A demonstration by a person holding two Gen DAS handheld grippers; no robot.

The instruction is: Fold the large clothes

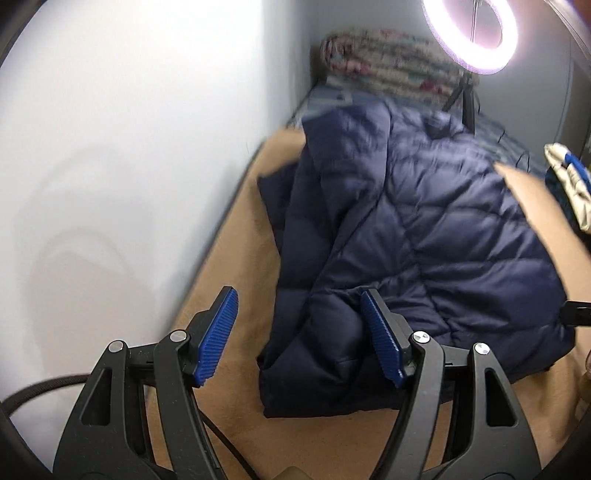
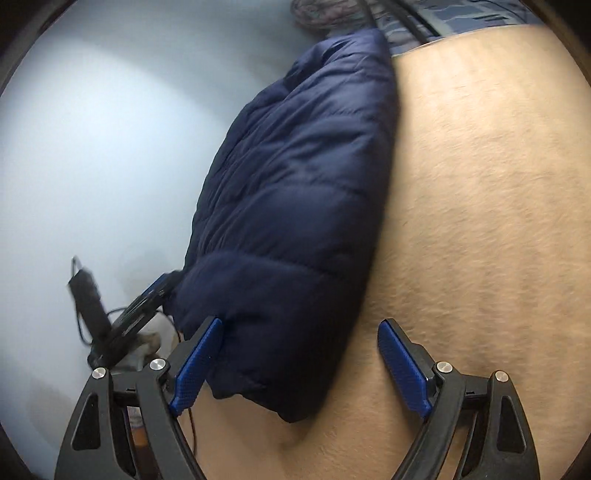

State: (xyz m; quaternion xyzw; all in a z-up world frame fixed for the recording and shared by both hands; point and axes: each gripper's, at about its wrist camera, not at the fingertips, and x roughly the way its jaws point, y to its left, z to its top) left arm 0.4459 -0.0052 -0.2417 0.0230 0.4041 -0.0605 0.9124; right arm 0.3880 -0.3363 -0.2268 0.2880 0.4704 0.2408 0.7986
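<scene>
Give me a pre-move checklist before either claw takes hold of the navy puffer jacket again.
1. Left claw open, nothing gripped: ok.
2. Right claw open: ok; jacket corner lies between its fingers, unpinched.
3. Navy puffer jacket resting on the tan blanket: ok.
4. Jacket folded flat and even: not ok, its side near the wall is bunched.
5. Sleeves tucked inside: cannot tell.
6. Ring light stand clear of the jacket's far end: cannot tell.
</scene>
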